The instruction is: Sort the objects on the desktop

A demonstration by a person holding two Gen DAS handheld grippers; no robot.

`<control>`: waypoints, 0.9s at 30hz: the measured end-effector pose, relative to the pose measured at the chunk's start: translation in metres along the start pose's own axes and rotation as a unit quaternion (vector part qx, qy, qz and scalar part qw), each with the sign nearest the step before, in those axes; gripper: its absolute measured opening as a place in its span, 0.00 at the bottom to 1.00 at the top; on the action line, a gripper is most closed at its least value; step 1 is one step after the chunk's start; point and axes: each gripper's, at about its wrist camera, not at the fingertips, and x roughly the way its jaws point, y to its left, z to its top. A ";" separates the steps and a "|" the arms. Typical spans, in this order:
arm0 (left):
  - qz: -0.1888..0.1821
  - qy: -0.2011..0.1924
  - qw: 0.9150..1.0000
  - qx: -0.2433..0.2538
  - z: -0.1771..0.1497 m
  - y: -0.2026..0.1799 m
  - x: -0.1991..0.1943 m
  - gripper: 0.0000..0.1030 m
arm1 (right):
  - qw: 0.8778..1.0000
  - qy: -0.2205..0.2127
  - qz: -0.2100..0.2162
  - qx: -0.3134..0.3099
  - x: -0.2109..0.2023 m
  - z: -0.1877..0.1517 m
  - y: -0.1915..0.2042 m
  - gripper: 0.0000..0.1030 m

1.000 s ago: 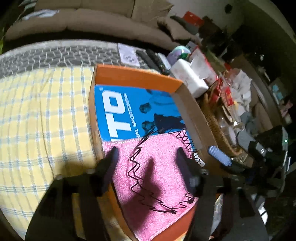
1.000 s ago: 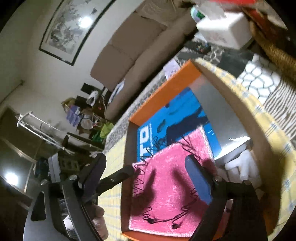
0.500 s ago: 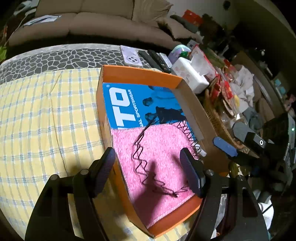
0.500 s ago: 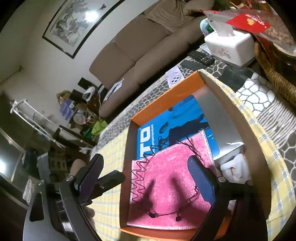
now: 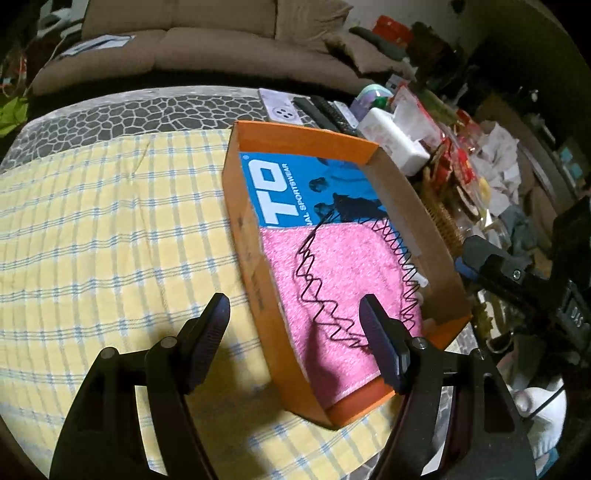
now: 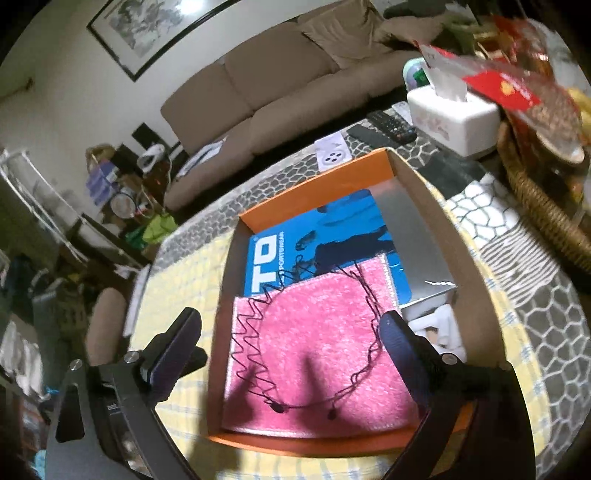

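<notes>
Behind our bench [image 5: 110,110] runs a brown sofa [image 6: 280,74], with a framed picture [image 6: 147,29] on the wall above it. We see a yellow checked cloth [image 5: 110,240] over the bench's grey pebble-pattern top, and on the cloth an open orange box [image 5: 295,136].

Its long axis runs away from us toward the sofa. Inside, a blue booklet [image 5: 303,188] lies flat at the far end; a pink towel [image 5: 351,266] covers the near end and overlaps the booklet's near edge. On the towel rests a black zigzag hairband [image 6: 255,332], an open arc with its two tips toward us and its curve reaching onto the booklet. A grey box [image 6: 417,258] and some white pieces [image 6: 443,328] sit along the box's right inner wall.

Clutter crowds the bench right of the box: a white tissue box [image 6: 454,114], black remotes [image 6: 391,125], a white socket strip [image 6: 332,155], a wicker basket [image 6: 535,199] and a red packet [image 6: 513,88].

Our left gripper [image 5: 295,328] hangs over the box's near left wall, its fingers [image 5: 212,328] moderately apart, holding nothing. Our right gripper [image 6: 291,347] hovers above the towel; its fingers [image 6: 402,339] are opening, already wide, the hairband below the gap but untouched.
</notes>
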 end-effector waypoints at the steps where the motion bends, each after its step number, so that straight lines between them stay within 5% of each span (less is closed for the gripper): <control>1: 0.003 -0.001 1.000 0.001 -0.002 0.000 -0.002 0.68 | 1.000 0.001 -0.006 -0.006 -0.001 -0.001 0.002 0.96; 5: 0.010 -0.003 1.000 0.003 -0.008 0.002 -0.011 0.68 | 1.000 0.003 -0.020 -0.023 -0.003 -0.003 0.009 0.96; 17: 0.048 -0.018 0.999 -0.010 -0.041 0.033 -0.040 0.99 | 0.995 0.037 -0.055 -0.072 0.014 -0.026 0.032 0.96; 27: 0.090 -0.027 0.995 -0.013 -0.091 0.056 -0.063 1.00 | 0.992 0.027 -0.070 -0.102 0.015 -0.058 0.046 0.96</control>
